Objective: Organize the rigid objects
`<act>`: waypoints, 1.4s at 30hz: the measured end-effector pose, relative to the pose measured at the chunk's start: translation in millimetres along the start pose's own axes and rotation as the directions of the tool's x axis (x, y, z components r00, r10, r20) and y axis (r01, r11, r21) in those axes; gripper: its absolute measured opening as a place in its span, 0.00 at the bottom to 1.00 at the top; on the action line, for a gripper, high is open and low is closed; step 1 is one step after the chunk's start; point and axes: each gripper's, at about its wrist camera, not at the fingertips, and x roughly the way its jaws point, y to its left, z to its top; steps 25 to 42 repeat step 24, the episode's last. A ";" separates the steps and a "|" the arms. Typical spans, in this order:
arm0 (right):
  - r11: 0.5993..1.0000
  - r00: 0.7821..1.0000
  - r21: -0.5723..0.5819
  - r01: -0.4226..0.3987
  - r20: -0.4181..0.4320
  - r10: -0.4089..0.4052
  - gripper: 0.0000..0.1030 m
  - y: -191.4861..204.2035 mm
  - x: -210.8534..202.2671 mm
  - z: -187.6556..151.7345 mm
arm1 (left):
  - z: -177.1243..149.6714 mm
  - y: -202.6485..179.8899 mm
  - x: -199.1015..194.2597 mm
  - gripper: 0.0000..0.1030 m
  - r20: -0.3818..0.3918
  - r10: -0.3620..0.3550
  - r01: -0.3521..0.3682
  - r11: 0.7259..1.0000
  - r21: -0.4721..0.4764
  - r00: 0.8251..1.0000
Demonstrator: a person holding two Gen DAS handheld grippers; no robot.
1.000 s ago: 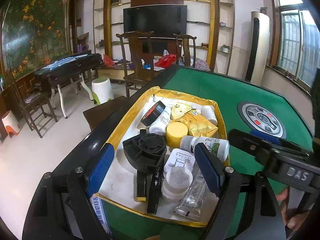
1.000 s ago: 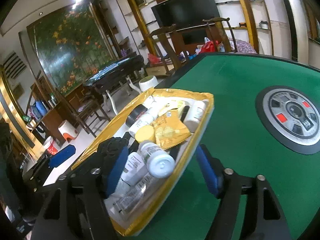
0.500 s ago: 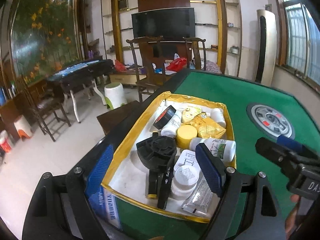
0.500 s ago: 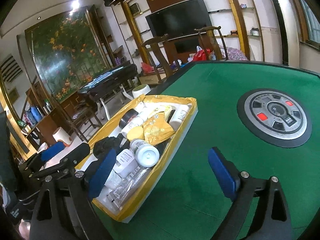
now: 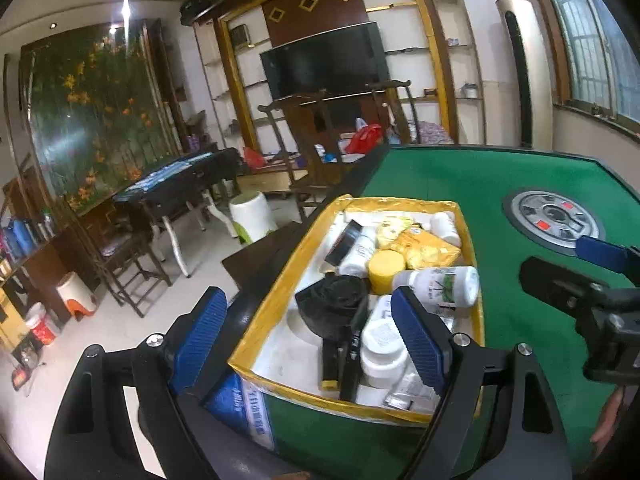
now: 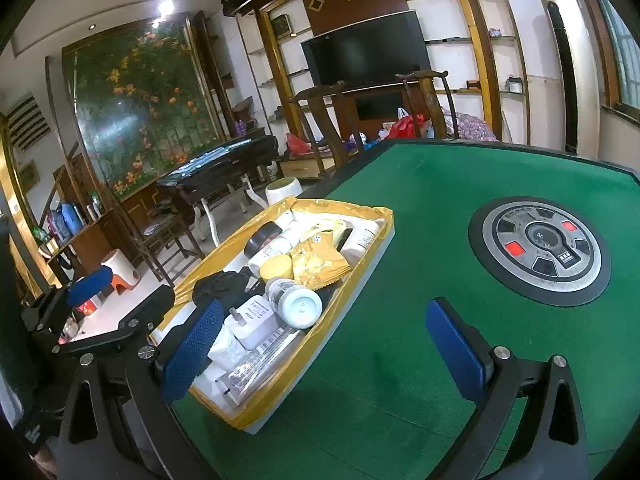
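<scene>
One yellow-lined tray point(image 5: 280, 292) on a green surface point(image 6: 440, 208) holds one black tape roll point(image 5: 345, 236), one yellow lid point(image 5: 385, 266), one yellow packet point(image 6: 316, 258) and several white bottles.

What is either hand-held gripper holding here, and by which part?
Nothing. The left hand-held gripper and right hand-held gripper are both open and empty, near the yellow-lined tray of items.

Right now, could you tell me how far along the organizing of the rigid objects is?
Apparently nearly done: the tray on the green table already holds the white bottle, yellow lid, black tape roll and charger. In hand: nothing; the right gripper, its jaws just widened, and the left gripper are empty. No loose items visible.
</scene>
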 end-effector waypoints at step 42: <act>1.000 1.000 -0.008 0.021 0.000 -0.021 0.97 1.9 1.1 -2.9 | -6.5 17.1 0.8 0.83 -0.013 0.022 -0.023 0.998 -0.064 1.000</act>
